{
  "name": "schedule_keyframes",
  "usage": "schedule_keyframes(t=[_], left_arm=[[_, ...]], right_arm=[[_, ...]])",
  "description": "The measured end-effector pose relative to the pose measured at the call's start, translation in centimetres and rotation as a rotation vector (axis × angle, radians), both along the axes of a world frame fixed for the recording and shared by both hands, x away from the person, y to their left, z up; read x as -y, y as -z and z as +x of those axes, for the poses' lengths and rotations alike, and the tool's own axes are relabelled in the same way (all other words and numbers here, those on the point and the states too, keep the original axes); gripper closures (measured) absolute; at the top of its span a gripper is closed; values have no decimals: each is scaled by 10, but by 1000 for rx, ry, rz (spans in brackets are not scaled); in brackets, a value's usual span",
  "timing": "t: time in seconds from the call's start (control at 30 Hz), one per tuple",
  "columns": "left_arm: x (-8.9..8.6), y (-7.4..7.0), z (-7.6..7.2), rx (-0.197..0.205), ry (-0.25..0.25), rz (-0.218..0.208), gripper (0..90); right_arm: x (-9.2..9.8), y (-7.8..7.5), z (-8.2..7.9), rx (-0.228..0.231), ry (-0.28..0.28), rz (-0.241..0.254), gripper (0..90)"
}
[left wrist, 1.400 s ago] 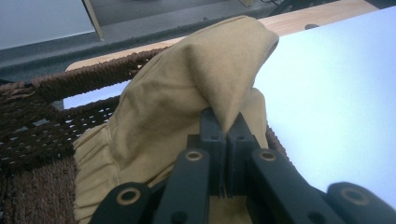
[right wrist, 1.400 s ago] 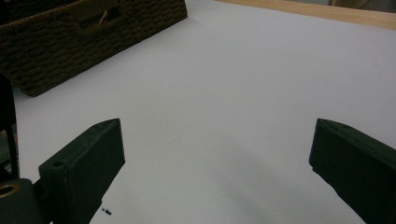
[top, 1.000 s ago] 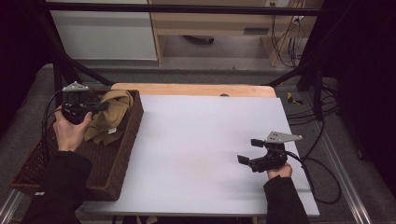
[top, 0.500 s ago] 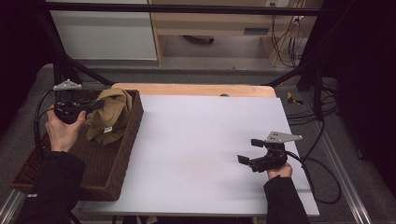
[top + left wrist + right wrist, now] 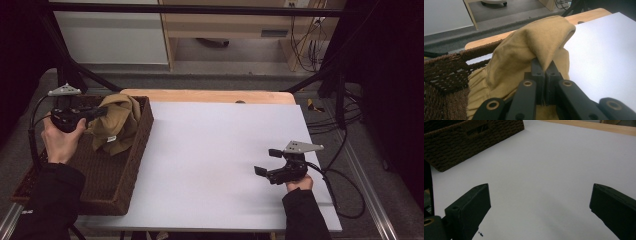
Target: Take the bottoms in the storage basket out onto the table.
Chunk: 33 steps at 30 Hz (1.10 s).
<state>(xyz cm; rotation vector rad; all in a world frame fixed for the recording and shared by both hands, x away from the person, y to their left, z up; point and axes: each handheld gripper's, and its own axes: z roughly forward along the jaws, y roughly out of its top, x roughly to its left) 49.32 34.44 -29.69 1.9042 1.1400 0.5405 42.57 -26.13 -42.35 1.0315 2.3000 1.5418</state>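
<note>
White surface (image 5: pixel 220 150) lies beside our wicker basket (image 5: pixel 120 175). Over the basket's far end, our left gripper (image 5: pixel 95 113) has its jaws pinching a fold of the tan cloth (image 5: pixel 529 50). Well apart from the basket, our right gripper (image 5: pixel 266 162) rests with jaws spread.

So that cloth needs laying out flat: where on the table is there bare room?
The white tabletop is bare from the basket across to the right tool. The crowded spot is the basket, where the left tool is shut on the tan cloth.
</note>
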Motion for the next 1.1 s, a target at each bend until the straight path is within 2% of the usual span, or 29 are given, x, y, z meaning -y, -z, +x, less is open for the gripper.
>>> schedule_keyframes(t=[1.1], left_arm=[[-14,-28,-20,20,24,-25,880]], right_arm=[[0,0,0,3,0,2,39]])
